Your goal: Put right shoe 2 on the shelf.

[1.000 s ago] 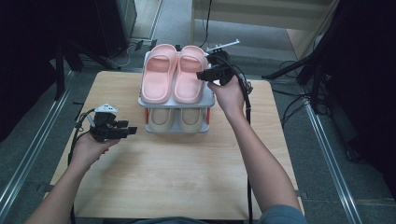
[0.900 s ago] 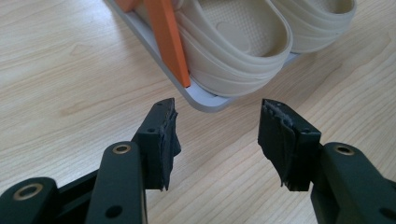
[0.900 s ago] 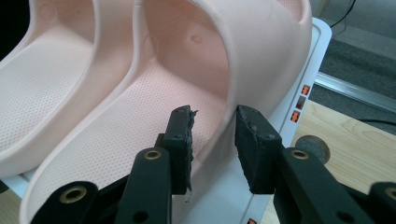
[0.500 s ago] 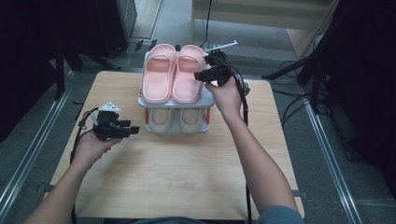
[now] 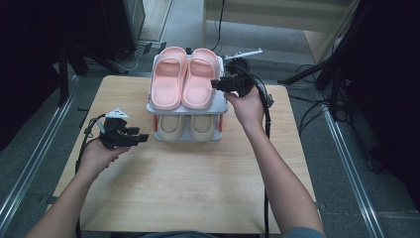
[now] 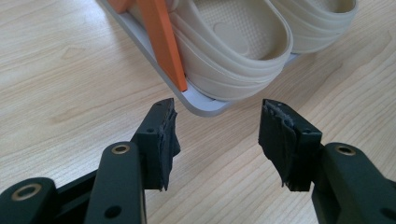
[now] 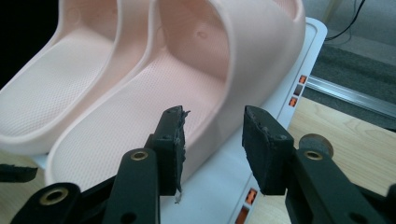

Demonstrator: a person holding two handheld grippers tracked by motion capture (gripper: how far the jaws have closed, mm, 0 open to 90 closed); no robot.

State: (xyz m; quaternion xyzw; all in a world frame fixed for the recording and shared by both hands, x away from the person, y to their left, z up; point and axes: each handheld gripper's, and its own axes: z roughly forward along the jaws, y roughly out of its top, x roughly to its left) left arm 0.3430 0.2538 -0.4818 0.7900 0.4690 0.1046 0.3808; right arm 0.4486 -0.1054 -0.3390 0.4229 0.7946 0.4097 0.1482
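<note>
Your right gripper (image 5: 216, 84) hovering beside right pink slipper (image 5: 199, 82) on top shelf of rack (image 5: 221, 105); jaws just opening, slipper's outer edge between them, pads not pressing. Slipper's long axis running away from you. Left gripper (image 5: 143, 137) spread, empty, resting by beige slippers (image 5: 187, 125) below. No readable writing.

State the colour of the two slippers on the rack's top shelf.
The top-shelf slippers are pale pink, clearest in the high view.
</note>
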